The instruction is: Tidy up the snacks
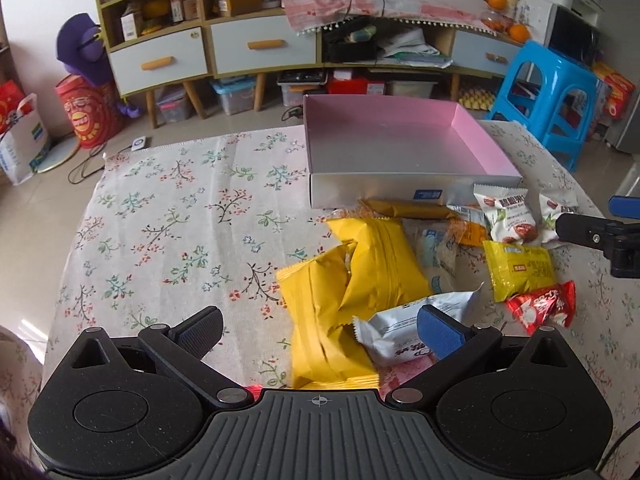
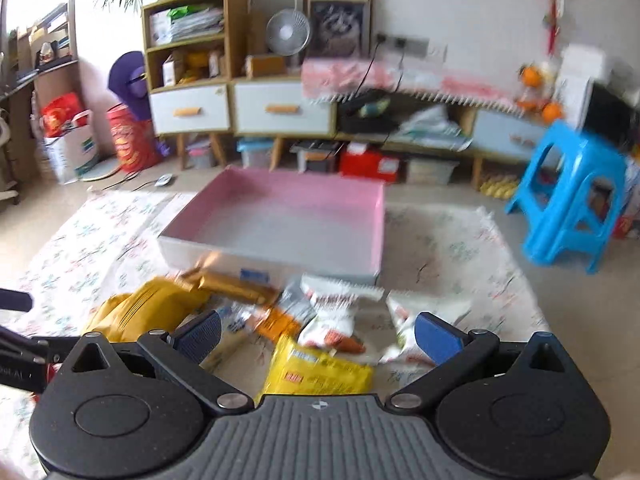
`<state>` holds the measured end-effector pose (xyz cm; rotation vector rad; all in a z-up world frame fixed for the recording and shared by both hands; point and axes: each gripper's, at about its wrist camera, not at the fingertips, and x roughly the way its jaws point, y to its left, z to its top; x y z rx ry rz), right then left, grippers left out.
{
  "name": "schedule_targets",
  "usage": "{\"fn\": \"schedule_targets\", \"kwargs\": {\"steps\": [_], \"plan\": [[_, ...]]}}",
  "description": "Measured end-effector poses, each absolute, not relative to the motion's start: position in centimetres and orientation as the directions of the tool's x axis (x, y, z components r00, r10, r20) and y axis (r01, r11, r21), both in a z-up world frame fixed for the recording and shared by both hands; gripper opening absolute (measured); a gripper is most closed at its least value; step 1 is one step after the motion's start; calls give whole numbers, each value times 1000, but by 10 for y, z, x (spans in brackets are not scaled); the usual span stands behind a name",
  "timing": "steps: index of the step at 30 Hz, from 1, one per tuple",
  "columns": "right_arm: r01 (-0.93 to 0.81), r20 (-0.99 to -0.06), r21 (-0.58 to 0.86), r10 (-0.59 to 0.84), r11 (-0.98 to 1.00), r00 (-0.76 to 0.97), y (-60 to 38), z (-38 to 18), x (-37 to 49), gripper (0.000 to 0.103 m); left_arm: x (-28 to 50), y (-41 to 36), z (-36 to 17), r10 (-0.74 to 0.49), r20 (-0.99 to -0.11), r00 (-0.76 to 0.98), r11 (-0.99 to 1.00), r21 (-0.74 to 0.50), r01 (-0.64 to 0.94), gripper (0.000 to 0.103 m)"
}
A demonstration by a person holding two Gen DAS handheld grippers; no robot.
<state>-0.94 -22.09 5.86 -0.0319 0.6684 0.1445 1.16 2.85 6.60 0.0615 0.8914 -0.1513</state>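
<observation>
A shallow box [image 1: 412, 188] with a pink inside stands at the table's far side, nothing inside it; it also shows in the right wrist view [image 2: 368, 240]. A pile of snack packets lies in front of it: big yellow bags [image 1: 360, 268], a white packet [image 1: 404, 328], a small yellow packet [image 1: 520, 268], a red packet [image 1: 544, 308], white nut packets [image 1: 508, 216]. My left gripper [image 1: 320, 332] is open above the yellow bags and white packet. My right gripper [image 2: 318, 336] is open above a small yellow packet [image 2: 320, 372] and white packets [image 2: 336, 316]; it also shows in the left wrist view [image 1: 592, 224].
A floral tablecloth [image 1: 180, 220] covers the table. Beyond the table stand a blue plastic stool [image 1: 548, 92], a low cabinet with drawers [image 1: 260, 44] and storage bins on the floor. The right wrist view is motion-blurred.
</observation>
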Motion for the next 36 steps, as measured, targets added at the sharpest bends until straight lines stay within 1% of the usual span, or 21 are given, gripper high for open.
{"fn": "schedule_targets", "kwargs": {"steps": [3,5,7,9,12,14,16,17,22,24,27,28,30,32,36], "plan": [[-140,-665,111,179,984,725,-230,50,-6,93,9,37,65,-172,-751,637,977,-47,208,101],[-154,-674,161,222,975,705,-235,46,-7,91,5,39,66,-243,-716,655,958,-70,280,101],[-170,-686,191,255,967,682,-238,40,-9,89,-1,36,67,-301,-679,669,931,-57,360,98],[-184,-703,195,268,963,659,-238,36,-11,85,-7,30,65,-348,-656,670,899,-31,436,95],[-217,-732,190,286,957,619,-236,27,-14,84,-13,19,58,-412,-643,646,850,-16,527,87],[-243,-749,185,297,952,592,-233,22,-17,84,-16,11,54,-438,-640,631,821,0,571,80],[-257,-768,171,292,951,570,-230,17,-16,83,-17,4,50,-456,-641,618,797,16,604,76],[-265,-777,163,289,950,559,-228,15,-17,81,-17,1,49,-461,-643,611,788,20,616,73],[-290,-812,113,257,950,523,-223,4,-15,79,-15,-10,40,-445,-654,612,774,63,630,71],[-299,-821,95,245,950,516,-220,1,-15,78,-14,-11,40,-445,-657,608,769,67,635,69],[-311,-829,70,228,948,510,-214,-2,-16,75,-15,-18,36,-428,-666,611,754,109,648,65],[-312,-832,59,219,948,510,-213,-4,-14,75,-16,-21,35,-421,-669,612,746,129,654,63],[-314,-831,37,204,949,518,-211,-5,-15,73,-19,-26,31,-407,-682,608,730,157,665,55],[-314,-831,12,184,949,526,-209,-7,-15,70,-22,-29,27,-389,-694,605,720,181,670,43],[-303,-828,-10,162,953,537,-209,-8,-15,60,-27,-32,26,-360,-701,616,717,215,664,35]]}}
